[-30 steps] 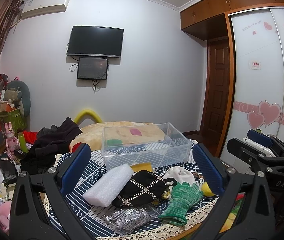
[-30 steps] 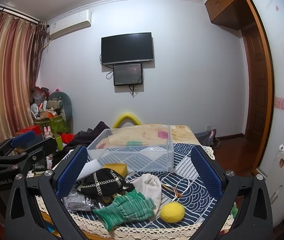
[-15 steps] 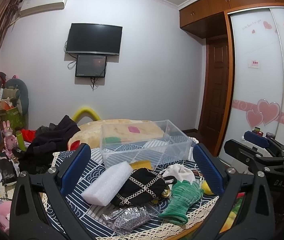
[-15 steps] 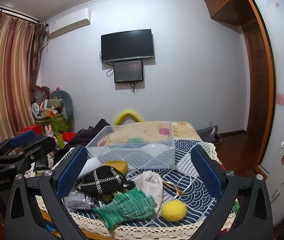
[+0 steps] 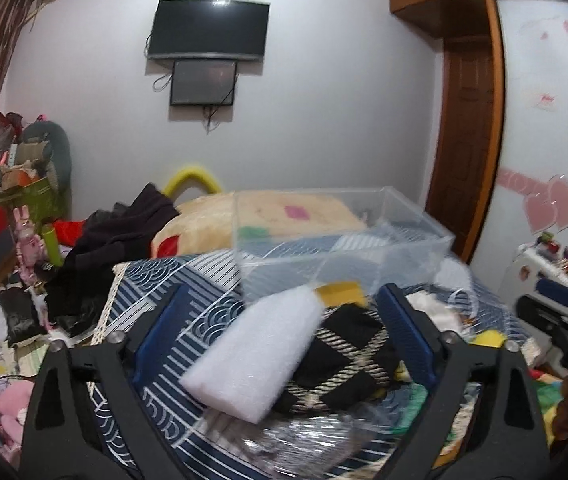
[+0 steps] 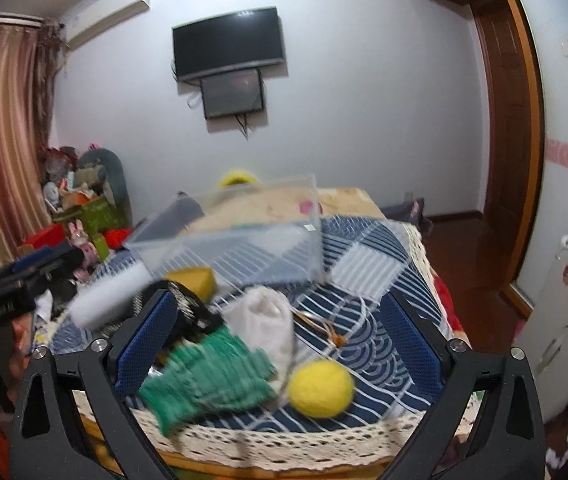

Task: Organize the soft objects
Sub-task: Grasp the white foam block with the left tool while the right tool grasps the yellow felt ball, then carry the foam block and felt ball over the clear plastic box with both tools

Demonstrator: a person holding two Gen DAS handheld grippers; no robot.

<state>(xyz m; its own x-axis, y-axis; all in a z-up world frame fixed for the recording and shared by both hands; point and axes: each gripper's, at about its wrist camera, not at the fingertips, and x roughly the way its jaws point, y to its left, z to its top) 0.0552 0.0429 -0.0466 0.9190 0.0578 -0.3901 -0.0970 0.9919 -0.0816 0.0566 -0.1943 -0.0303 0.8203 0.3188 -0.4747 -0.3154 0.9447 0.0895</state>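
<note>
A: Nearest the left gripper [image 5: 280, 340]?
B: Fingers spread wide, gripping nothing. Between them a white rectangular foam block [image 5: 254, 354], long axis running from the near left up toward the far right, tilted, far end close to the box. Partly over a black fabric pouch with a cream lattice pattern [image 5: 343, 360], with a crinkled silver foil bag [image 5: 303, 446] just below (blurred).

A: And the right gripper [image 6: 280, 344]?
B: Also spread wide, empty. Between its fingers a green ribbed knit glove [image 6: 208, 376], cuff toward the near left, lying beside a yellow felt ball [image 6: 320, 389]. Just behind, a white drawstring cloth bag [image 6: 262, 322].

A: Farther back?
B: A yellow sponge wedge [image 6: 196, 280] touching the near wall of a clear plastic storage box [image 5: 343, 240]. No soft item visible inside (only the quilt pattern showing through the walls).

A: Underneath and around?
B: A blue-and-white patterned quilt with a lace edge [image 6: 367, 264] under everything. Dark heaped clothes [image 5: 124, 228] at the left, then a wall-mounted black television [image 5: 208, 28].
</note>
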